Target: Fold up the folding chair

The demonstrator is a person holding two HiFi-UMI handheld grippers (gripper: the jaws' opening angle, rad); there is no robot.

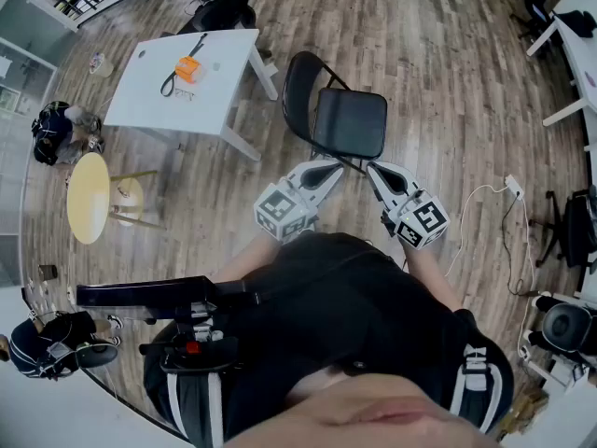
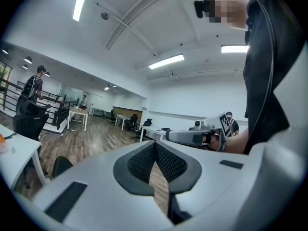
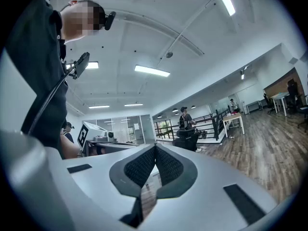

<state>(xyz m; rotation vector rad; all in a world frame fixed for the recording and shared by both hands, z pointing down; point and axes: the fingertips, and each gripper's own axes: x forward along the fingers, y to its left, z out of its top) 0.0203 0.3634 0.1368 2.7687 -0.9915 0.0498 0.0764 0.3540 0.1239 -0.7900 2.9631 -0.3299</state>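
I am holding left gripper and right gripper shut tight, empty, tips near the front edge of the unfolded chair, bare floor lying wide on my right, table close left.

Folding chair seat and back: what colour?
Black, seat and back alike, on the folding chair; the head view shows it best.

This is an open-plan office. Ahead and left of the left gripper, a white desk stands on wood-plank flooring. Office chairs sit nearby under ceiling strip lights.
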